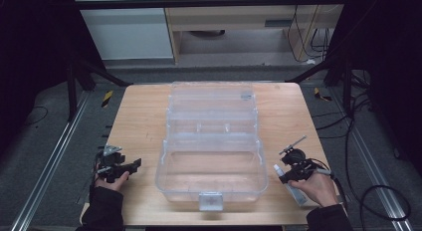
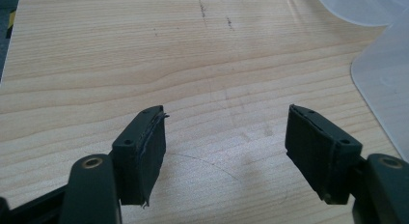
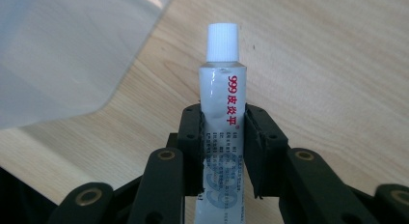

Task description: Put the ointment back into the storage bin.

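A clear plastic organiser box (image 1: 211,141) stands open in the middle of the wooden table (image 1: 144,116), its tiered trays stepped back and its latch facing the near edge. To the right of the box, my right gripper (image 1: 287,177) is shut on a white ointment tube (image 3: 223,113) with red print and a white ribbed cap; the tube (image 1: 291,183) lies low over the table. Left of the box, my left gripper (image 1: 130,167) is open, and its jaws stand wide apart over bare wood (image 2: 226,132) with nothing between them.
The box's translucent edge (image 2: 386,74) shows at the right of the left gripper view and its wall (image 3: 62,55) at the upper left of the right gripper view. Black frame legs, floor rails and cables surround the table.
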Tool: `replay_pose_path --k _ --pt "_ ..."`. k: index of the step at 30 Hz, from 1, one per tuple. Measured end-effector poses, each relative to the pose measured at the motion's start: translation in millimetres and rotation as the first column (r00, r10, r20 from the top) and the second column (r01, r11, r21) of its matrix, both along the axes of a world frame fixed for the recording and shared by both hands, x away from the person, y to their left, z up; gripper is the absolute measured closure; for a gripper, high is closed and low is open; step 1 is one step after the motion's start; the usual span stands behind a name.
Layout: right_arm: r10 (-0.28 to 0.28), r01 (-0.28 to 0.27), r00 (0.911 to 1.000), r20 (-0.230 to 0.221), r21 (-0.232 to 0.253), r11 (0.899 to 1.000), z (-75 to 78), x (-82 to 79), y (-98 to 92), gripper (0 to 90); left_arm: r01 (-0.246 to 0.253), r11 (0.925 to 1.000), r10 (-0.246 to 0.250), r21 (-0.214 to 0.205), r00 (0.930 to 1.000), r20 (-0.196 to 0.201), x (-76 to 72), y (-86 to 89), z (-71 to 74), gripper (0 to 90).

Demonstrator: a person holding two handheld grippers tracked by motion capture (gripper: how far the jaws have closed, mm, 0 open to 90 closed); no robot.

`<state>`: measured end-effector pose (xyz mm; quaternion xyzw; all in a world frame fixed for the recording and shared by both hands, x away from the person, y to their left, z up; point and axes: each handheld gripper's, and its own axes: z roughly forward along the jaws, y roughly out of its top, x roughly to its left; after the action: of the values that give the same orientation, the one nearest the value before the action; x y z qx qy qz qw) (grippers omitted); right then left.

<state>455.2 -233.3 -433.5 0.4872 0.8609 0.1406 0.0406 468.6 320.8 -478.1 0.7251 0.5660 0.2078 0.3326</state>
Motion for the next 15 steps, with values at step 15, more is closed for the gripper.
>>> replay_pose_path --k 15 --pt "-0.034 0.011 0.9827 0.182 0.126 0.992 45.6 2.5 -4.4 70.1 0.005 1.0 -0.005 -0.001 1.0 -0.001 0.7 -0.4 -0.5 30.6"
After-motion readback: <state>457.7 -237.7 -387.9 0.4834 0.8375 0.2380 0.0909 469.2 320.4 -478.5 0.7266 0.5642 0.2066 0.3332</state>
